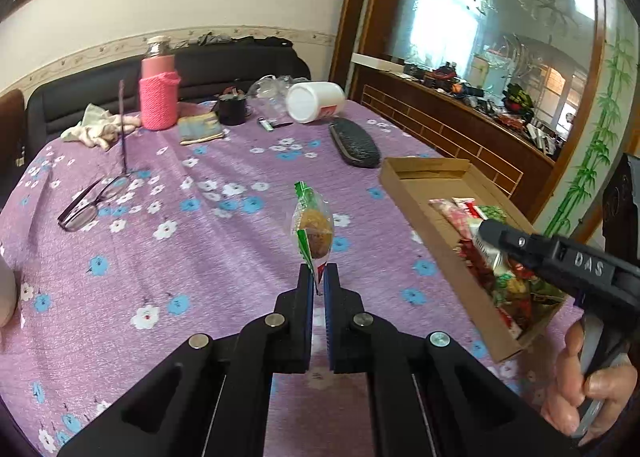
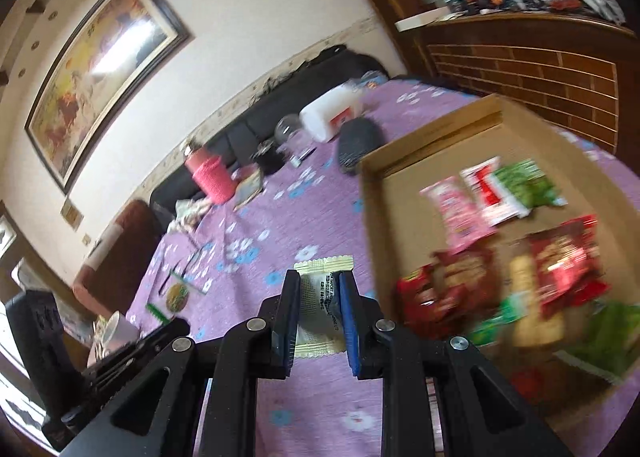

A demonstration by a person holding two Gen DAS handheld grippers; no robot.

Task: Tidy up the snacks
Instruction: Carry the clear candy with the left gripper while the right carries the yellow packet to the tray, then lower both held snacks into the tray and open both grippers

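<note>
- Over a purple flowered tablecloth: left gripper pinching the lower corner of a green-edged packet with a round brown cake inside, held upright, clear of the cloth.
- Beside it, to the right: right gripper clamped on a pale yellow sachet with black print, just left of the cardboard tray.
- Inside the tray: roughly nine or ten wrappers, mostly red, plus one pink, one red-and-white and a few green; count unsure, since motion blur smears the pile.
- Step in hand, judged: carrying two loose snacks, one per gripper, toward the tray.
- Next move, likely: swinging each packet over the tray wall, lowering onto bare cardboard at the far end, then releasing.
- Elsewhere on the cloth: one pair of glasses, one pink bottle, one dark case.
</note>
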